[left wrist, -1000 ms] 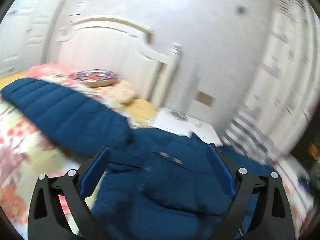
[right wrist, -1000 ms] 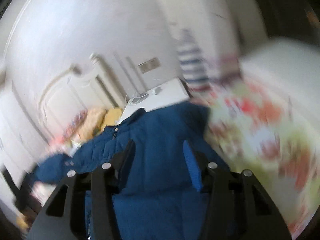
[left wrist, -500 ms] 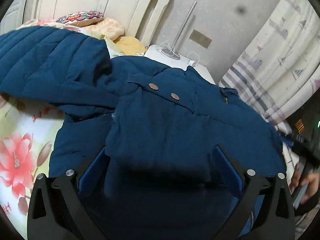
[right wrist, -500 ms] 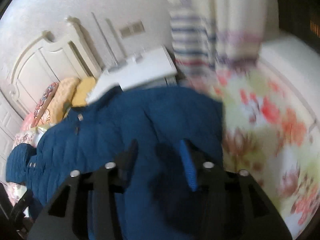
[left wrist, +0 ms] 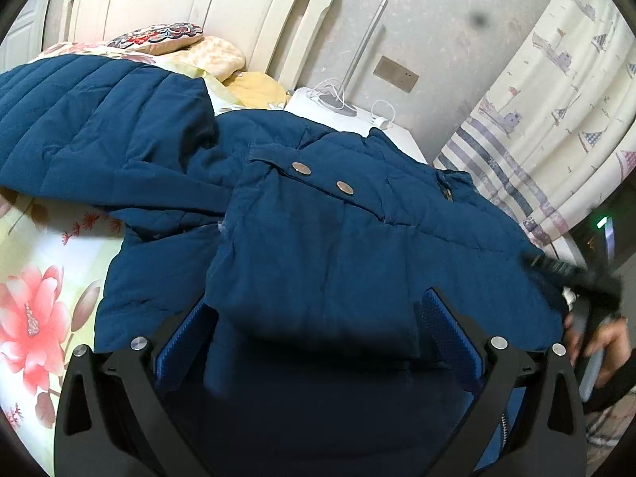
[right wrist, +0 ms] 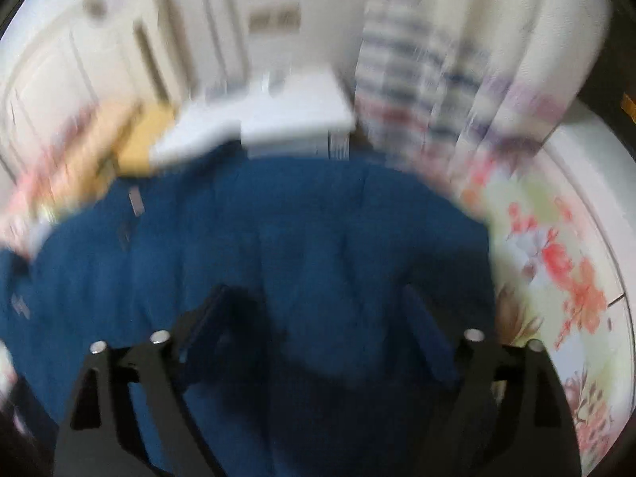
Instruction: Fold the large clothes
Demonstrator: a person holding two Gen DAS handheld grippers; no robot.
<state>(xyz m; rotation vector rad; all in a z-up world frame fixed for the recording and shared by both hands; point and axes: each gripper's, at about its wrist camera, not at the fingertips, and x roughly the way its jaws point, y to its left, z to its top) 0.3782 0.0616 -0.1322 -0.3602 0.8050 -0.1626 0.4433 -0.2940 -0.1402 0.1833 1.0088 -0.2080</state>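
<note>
Blue padded jacket [left wrist: 318, 246] on the bed, both hand-held grippers over it.

Left hand-held gripper [left wrist: 318, 318]: jaws spread wide, a raised fold of jacket fabric sits between the blue pads [left wrist: 453, 330]; can't tell if they touch it, nothing clamped. Two metal snaps [left wrist: 301, 167] on the flap at 12 o'clock from the gripper. Quilted sleeve [left wrist: 79, 127] runs out to 10 o'clock over the floral bedsheet [left wrist: 43, 278]. Pillows [left wrist: 214, 55] and white headboard [left wrist: 254, 12] at 11 o'clock, white nightstand [left wrist: 330, 113] at 12, striped curtain [left wrist: 556, 91] at 2.
Right hand-held gripper [right wrist: 314, 302]: frame is motion-blurred; jaws look wide apart above the jacket [right wrist: 278, 238], no grip visible. Bedsheet [right wrist: 556, 246] at 2 o'clock, nightstand [right wrist: 278, 119] at 12. The right hand [left wrist: 596, 342] shows at 3 o'clock in the left wrist view, at the jacket's edge.
</note>
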